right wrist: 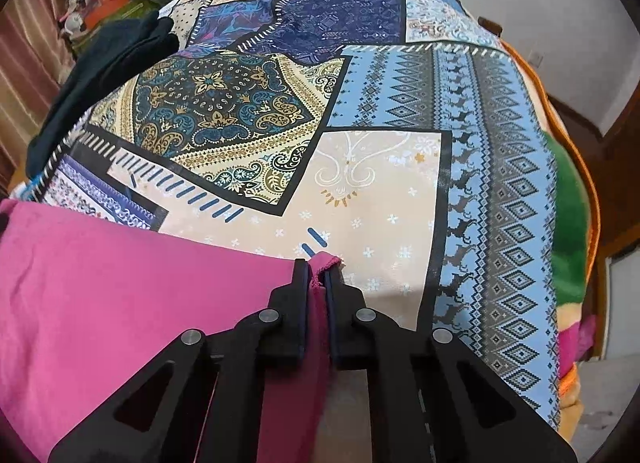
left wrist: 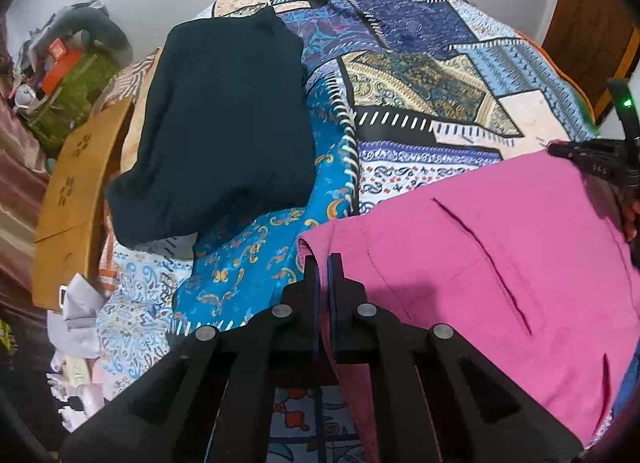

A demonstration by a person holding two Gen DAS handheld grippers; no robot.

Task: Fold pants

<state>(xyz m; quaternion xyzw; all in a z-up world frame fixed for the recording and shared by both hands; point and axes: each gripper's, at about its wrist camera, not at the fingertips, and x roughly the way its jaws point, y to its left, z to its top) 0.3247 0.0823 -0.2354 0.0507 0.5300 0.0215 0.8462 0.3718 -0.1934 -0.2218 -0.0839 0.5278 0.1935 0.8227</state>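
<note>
Pink pants (left wrist: 500, 247) lie spread on a patchwork bedspread (left wrist: 400, 63), a slit pocket showing on top. My left gripper (left wrist: 323, 263) is shut on their left corner, with pink cloth pinched between the black fingers. In the right wrist view the same pink pants (right wrist: 100, 295) fill the lower left, and my right gripper (right wrist: 317, 267) is shut on their right corner, a small tuft of fabric sticking out past the tips. The right gripper's body also shows at the right edge of the left wrist view, its tips hidden.
A folded dark navy garment (left wrist: 224, 123) lies on the bed's left part, seen too in the right wrist view (right wrist: 100, 79). A wooden bed board (left wrist: 76, 199) and clutter (left wrist: 64, 63) stand left of the bed. A green and orange blanket (right wrist: 568, 231) hangs at the right edge.
</note>
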